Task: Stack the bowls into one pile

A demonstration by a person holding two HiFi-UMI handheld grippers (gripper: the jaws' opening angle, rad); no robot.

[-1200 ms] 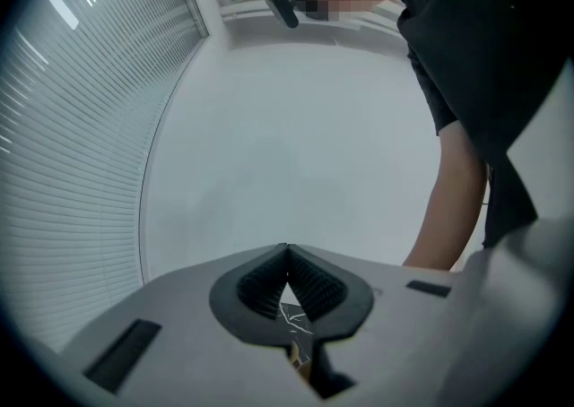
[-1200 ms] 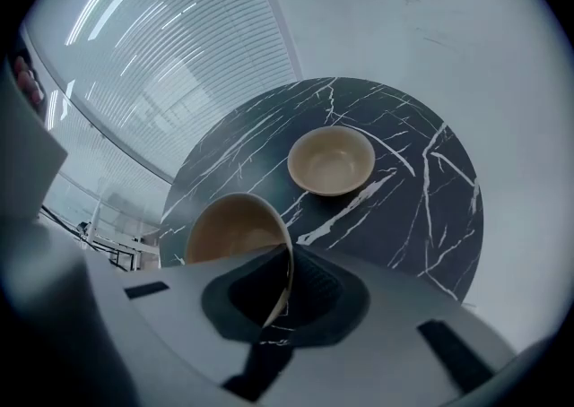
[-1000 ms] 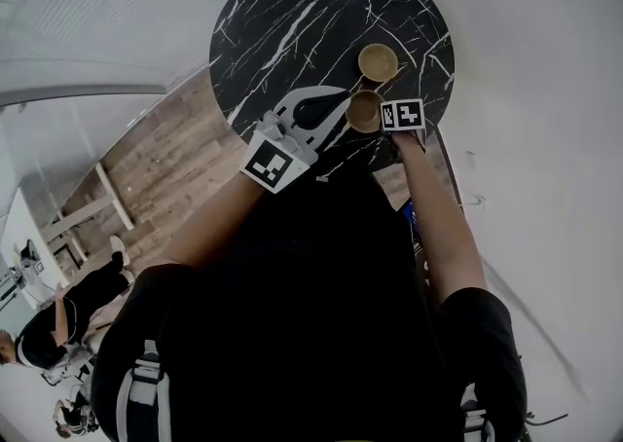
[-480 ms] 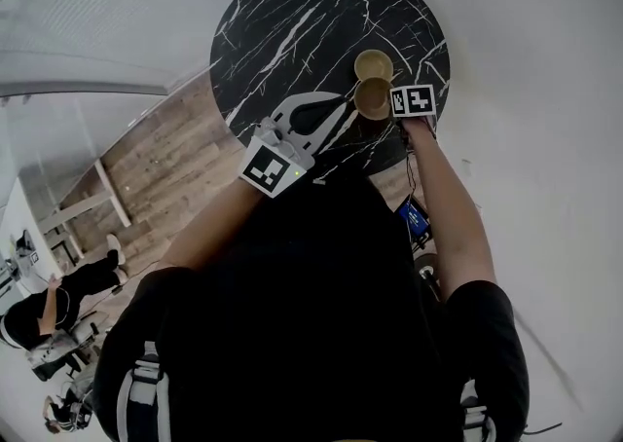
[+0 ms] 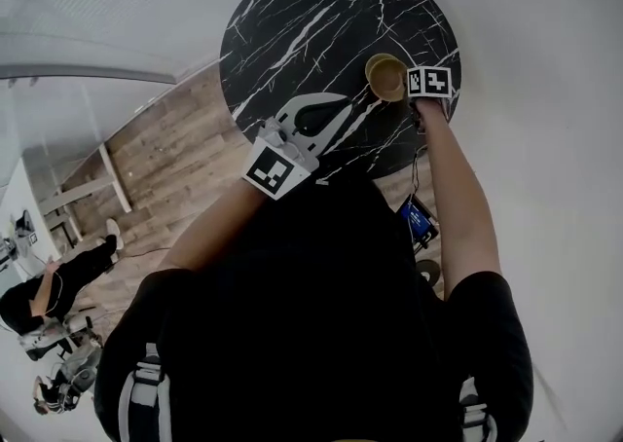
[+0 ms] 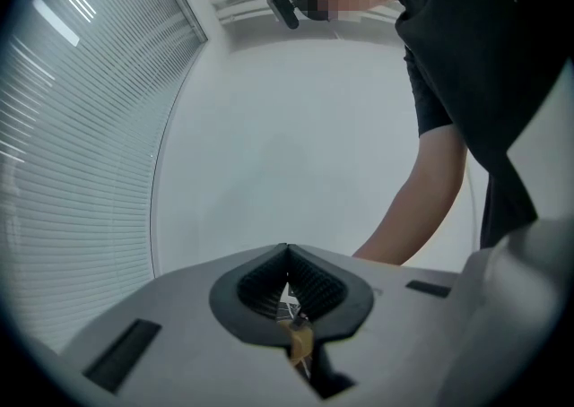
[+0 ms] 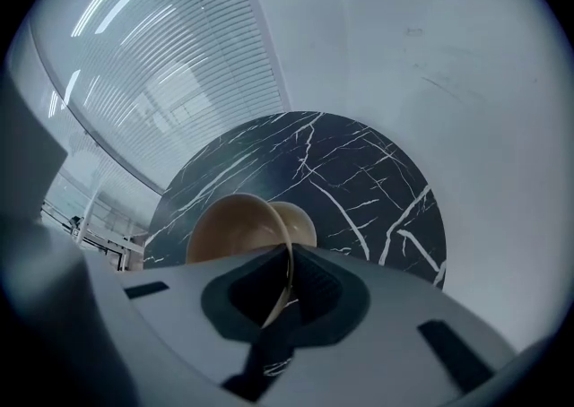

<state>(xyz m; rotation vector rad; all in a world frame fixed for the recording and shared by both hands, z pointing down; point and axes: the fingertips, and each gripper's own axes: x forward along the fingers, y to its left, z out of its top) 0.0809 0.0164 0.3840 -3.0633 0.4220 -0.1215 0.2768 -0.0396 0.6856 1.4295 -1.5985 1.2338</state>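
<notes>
Tan bowls, two in all, are over the right part of the round table (image 5: 292, 31), whose black top is veined with white. The only print in sight is a black-and-white block pattern, one square marker on the right cube (image 5: 429, 82) and one on the left cube (image 5: 274, 169).

The right gripper (image 7: 289, 253) is clamped on the rim of the held bowl (image 7: 235, 226). In the right gripper view the rim runs edge-on down between the two jaws, one pad inside the wall and one outside it. The bowl is tilted, with its hollow turned to the left of that view. The second bowl (image 7: 300, 220) stands on the table just beyond it, and the held one partly covers it. From the head view the two overlap almost fully beside the right cube. Whether they touch cannot be told.

The left gripper (image 6: 288, 249) hangs over the near part of the table. Its jaws are pressed together with nothing gripped between them, and it is near the bowls but apart from them. The person's bare forearm (image 6: 421, 208) crosses the left gripper view behind the jaws.

There are two grippers, two bowls and one table.
</notes>
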